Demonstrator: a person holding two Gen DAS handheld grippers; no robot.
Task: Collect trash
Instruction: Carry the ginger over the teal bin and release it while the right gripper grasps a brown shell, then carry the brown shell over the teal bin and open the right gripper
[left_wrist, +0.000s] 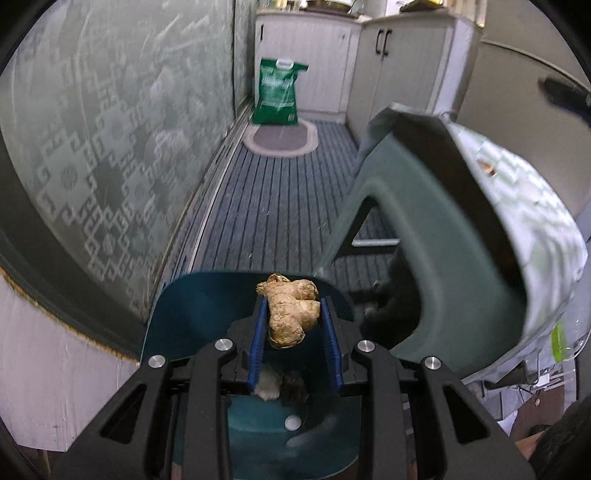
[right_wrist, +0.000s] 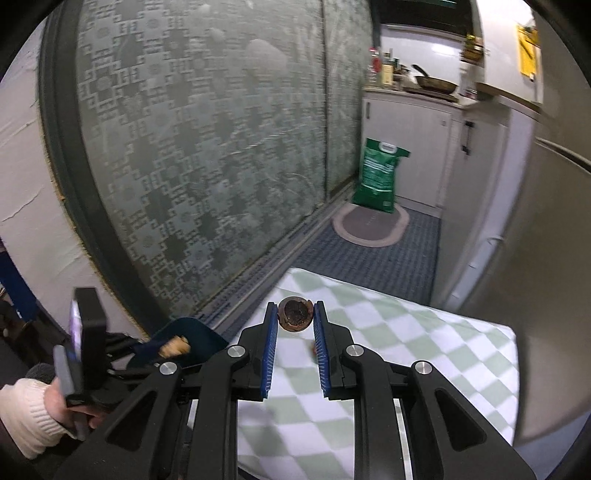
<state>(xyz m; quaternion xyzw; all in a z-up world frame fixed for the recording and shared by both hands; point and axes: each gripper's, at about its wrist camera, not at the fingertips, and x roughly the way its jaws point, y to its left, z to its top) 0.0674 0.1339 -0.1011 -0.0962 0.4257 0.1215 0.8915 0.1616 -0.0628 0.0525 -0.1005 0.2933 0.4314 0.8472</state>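
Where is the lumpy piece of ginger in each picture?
Left wrist view: the ginger is low in the middle, pinched in the left gripper above a teal bin.
Right wrist view: the ginger is a small tan blur at lower left, against the same teal bin.
Shared landmark: the green bag standing by the white cabinets.

Green bag (left_wrist: 279, 92) on oval mat (left_wrist: 280, 139); frying pan (right_wrist: 436, 84), white cabinets (left_wrist: 306, 62)

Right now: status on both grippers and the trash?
Left gripper shut on ginger root, over teal bin. Right gripper shut on round brown shell, above checkered tabletop. Path looks open.
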